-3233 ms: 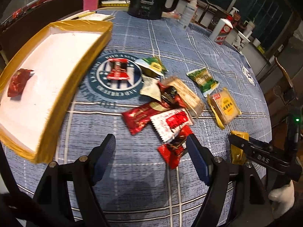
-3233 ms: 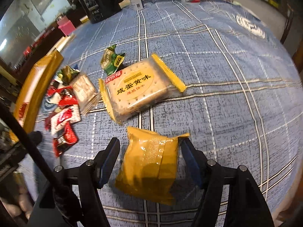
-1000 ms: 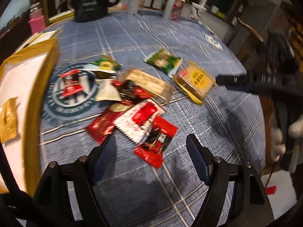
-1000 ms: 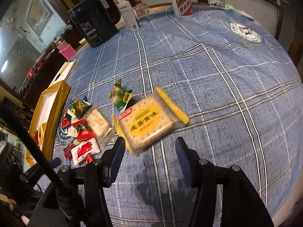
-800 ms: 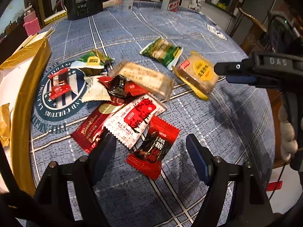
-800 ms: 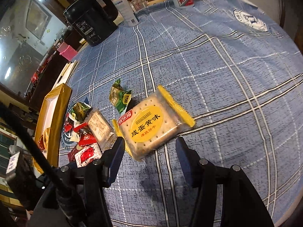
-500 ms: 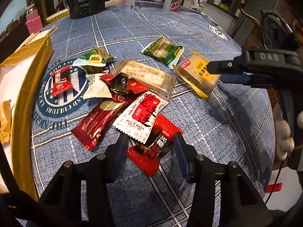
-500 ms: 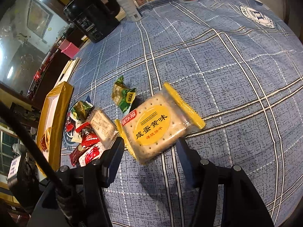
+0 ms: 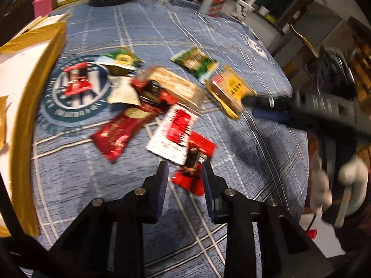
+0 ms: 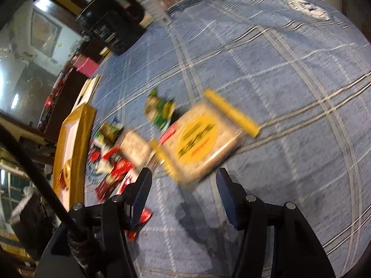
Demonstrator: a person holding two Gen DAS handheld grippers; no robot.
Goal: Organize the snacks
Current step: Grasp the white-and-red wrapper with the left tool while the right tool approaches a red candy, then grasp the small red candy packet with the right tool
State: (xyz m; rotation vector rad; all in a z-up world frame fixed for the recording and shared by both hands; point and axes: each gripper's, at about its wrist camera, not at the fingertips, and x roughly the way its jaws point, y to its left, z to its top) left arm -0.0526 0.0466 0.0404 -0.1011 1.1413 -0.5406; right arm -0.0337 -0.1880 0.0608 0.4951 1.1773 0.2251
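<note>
Several snack packets lie in a loose pile on the blue plaid tablecloth. My left gripper (image 9: 184,173) has its jaws narrowed around the near end of a small red candy packet (image 9: 193,168) that lies on the cloth. My right gripper (image 10: 184,186) is open just in front of a yellow cracker pack (image 10: 200,139); it also shows in the left wrist view (image 9: 228,91). A gold-rimmed white tray (image 9: 25,88) sits at the left and holds a gold packet (image 10: 65,173).
A white-and-red packet (image 9: 175,134), a long red packet (image 9: 120,134), a clear biscuit pack (image 9: 176,85) and green packets (image 9: 196,62) lie in the pile. A black kettle (image 10: 111,31), bottles and a pink cup stand at the table's far edge.
My left jaws have narrowed from wide open and moved down onto the red candy packet. My right gripper has moved closer to the yellow cracker pack. Both views are motion-blurred.
</note>
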